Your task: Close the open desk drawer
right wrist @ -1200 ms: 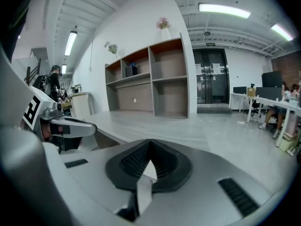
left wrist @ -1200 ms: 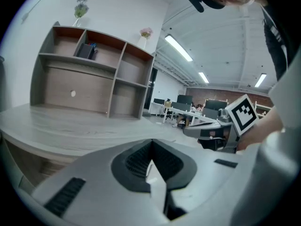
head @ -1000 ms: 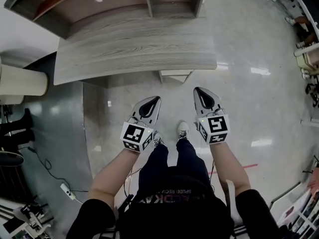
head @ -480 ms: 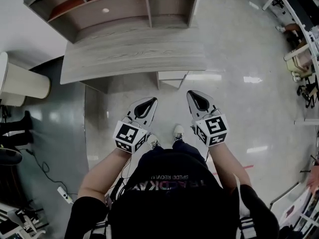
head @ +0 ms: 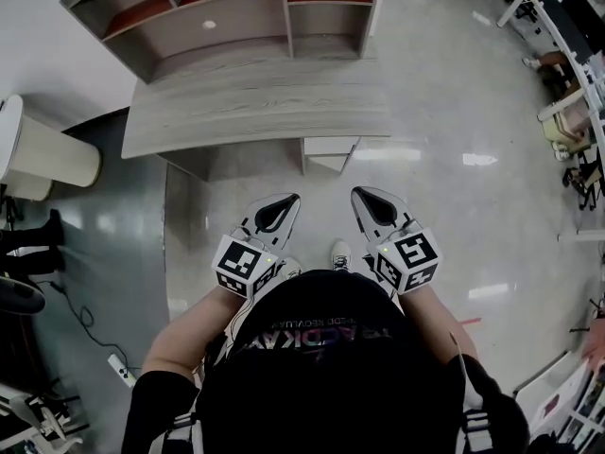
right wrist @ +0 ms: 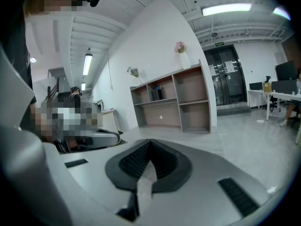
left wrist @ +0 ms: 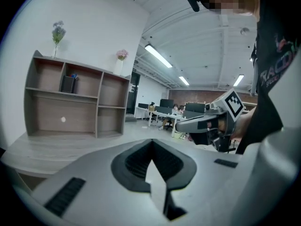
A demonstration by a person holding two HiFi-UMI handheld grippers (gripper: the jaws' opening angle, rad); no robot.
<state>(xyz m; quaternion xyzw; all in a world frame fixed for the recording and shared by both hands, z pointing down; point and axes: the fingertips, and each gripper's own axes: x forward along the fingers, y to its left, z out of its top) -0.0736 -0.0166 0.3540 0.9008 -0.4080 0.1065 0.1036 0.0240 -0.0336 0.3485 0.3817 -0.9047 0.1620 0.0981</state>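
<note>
In the head view a grey wood desk (head: 246, 112) with a shelf unit (head: 236, 12) at its back stands ahead of me. A pale drawer (head: 329, 149) juts out from under the desk's front edge, right of centre. My left gripper (head: 291, 199) and right gripper (head: 359, 194) hang side by side above the floor, short of the drawer and touching nothing. Both are shut and hold nothing. The left gripper view shows its shut jaws, the desk top (left wrist: 51, 147) and the right gripper (left wrist: 207, 124). The right gripper view shows the shelf unit (right wrist: 174, 102).
A cream cylinder (head: 47, 154) stands left of the desk on a dark floor patch. A power strip with cable (head: 123, 365) lies at the lower left. Office desks and chairs (head: 572, 74) line the right side. Glossy floor lies between me and the desk.
Both grippers have risen and come nearer the body. The desk and shelf now sit lower in the view, so more of the shelf shows. Both stay shut.
</note>
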